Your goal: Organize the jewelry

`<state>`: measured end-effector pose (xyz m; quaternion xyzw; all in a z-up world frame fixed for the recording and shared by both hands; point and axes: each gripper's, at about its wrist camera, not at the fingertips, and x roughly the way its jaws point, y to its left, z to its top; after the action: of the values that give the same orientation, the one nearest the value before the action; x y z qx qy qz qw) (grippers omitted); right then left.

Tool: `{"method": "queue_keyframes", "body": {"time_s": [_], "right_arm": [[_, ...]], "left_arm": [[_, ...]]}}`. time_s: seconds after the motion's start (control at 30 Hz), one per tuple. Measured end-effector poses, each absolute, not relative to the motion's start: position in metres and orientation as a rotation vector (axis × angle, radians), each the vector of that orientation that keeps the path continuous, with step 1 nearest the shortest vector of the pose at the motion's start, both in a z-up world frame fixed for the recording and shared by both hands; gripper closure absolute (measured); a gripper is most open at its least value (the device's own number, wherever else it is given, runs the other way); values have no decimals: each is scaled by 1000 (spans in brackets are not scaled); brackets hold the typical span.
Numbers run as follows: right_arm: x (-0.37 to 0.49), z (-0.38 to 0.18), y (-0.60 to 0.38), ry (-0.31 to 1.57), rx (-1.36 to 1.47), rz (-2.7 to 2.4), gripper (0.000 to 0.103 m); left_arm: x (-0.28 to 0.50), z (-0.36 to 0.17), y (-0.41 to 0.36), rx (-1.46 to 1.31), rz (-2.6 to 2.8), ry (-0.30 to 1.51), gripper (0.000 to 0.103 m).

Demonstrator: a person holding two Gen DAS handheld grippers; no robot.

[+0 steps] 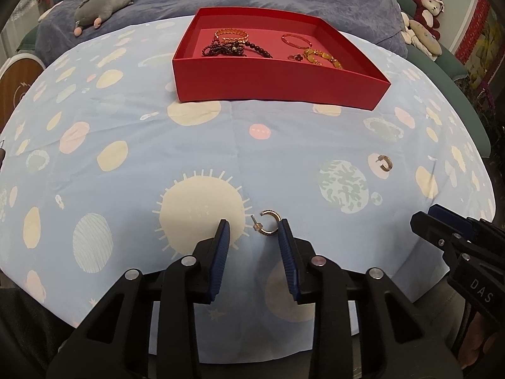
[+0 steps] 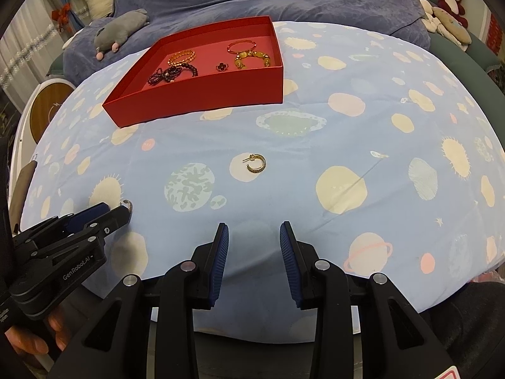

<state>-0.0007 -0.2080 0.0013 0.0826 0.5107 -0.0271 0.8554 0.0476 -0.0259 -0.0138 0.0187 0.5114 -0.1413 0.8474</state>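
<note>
We see a shallow red cardboard box point(image 1: 277, 79) at the far side of the planet-print blue cloth point(image 1: 126, 120). It holds a gold chain bracelet point(image 1: 231, 34), a dark beaded strand point(image 1: 235, 50), a thin pink bangle point(image 1: 296, 41), an amber bead bracelet point(image 1: 325, 57) and a dark clover ring point(image 2: 222, 67). Our left gripper point(image 1: 254, 232) stands spread wide, a gold hoop earring point(image 1: 269, 222) lying flat between its tips, post pointing left. A second gold hoop earring point(image 2: 256, 163) lies well ahead of our right gripper point(image 2: 254, 233), also spread wide and holding nothing.
</note>
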Motion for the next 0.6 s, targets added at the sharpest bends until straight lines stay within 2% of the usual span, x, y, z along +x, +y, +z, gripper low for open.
{"method": "queue_keyframes", "body": {"time_s": [0.13,0.33,0.4,0.47,0.5,0.53,0.6], "right_arm": [[1,0,-208,1078,170,-57,70],[3,0,-208,1075,174,-59,70],[3,0,-208,1077,178,-60,70],[3,0,-208,1077,182,-59,70],[3,0,-208,1076,181,-59,70],[3,0,-208,1076,181,-59,70],[3,0,-208,1077,183,-59,70]], "left_arm": [[53,-14,-24,10,-313,1089,89],[54,-11,-18,-29,-321,1084,90],[53,-8,-16,-40,-319,1075,88],[53,-7,-15,-47,-311,1069,78],[54,-6,-15,-47,-302,1064,70],[54,-5,-15,-51,-300,1060,67],[55,-4,-17,-47,-305,1057,67]]}}
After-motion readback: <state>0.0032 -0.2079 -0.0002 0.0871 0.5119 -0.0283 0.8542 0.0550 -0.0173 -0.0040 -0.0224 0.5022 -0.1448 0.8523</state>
